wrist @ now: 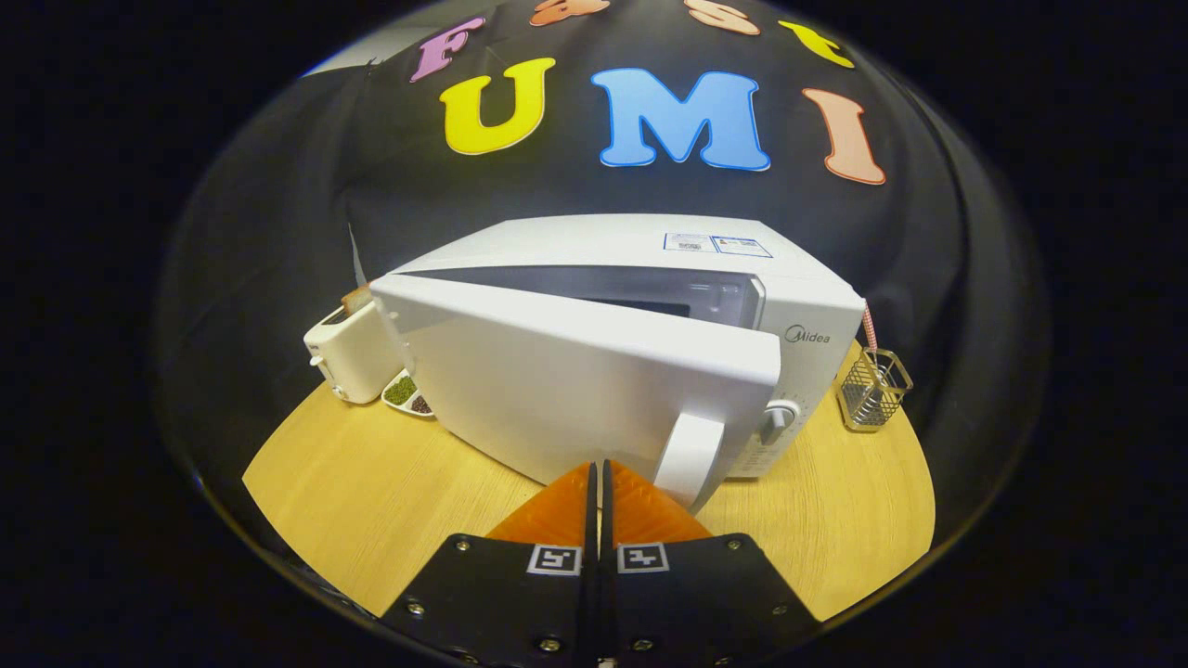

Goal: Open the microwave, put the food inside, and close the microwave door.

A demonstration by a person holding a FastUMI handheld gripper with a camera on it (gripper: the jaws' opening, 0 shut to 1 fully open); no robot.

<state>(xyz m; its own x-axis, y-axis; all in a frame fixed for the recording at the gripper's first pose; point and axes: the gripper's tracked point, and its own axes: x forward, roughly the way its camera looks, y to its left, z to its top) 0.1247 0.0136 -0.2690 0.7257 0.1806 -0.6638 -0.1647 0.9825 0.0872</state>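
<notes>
wooden table (371, 482) carries the microwave (742, 278), its door (575, 380) swung partly open. gripper (600, 478), 2 fingers closed together and empty, sits just beside the handle (689, 459); a careless nudge could reclose the door.

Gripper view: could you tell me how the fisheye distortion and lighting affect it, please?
Gripper view: the microwave and table edge bow outward; light falls evenly, soft sheen on the ajar door; focus is sharp throughout; the orange fingers, pressed together just before the door, hold nothing.

Tool (599, 478): orange ribbed fingers (557, 510), black screwed mounts w/ two b/w square markers.
</notes>
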